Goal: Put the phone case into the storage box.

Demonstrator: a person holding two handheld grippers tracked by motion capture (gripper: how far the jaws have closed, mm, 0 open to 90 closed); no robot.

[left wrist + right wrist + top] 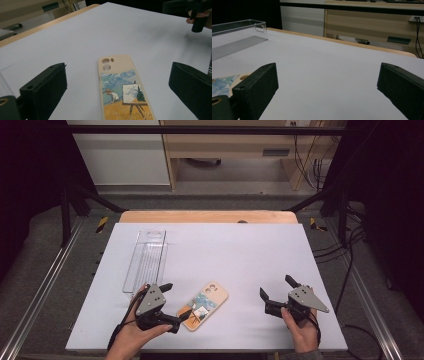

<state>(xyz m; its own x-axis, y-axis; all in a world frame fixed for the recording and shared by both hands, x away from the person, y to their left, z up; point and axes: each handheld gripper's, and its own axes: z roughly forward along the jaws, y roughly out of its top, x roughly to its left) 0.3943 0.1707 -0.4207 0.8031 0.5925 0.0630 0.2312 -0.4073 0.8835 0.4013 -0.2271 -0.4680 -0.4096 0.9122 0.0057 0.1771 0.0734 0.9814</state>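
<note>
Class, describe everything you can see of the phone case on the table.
The phone case lies flat, printed side up, on the white table. It is cream, with round camera cut-outs at its far end and a painted scene of a painter at an easel in a wheat field. The open left claw straddles its near end; contact can't be told.

Left hand-held gripper (174,300) jaws spread, right hand-held gripper (276,287) likewise (both hand-gripped)

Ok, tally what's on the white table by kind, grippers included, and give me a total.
Phone case: 1, picture side up
Clear tray: 1, with nothing in it
Grippers: 2, the left gripper with its jaws open around the case's near end, the right gripper open over bare table
Total: 4
</note>
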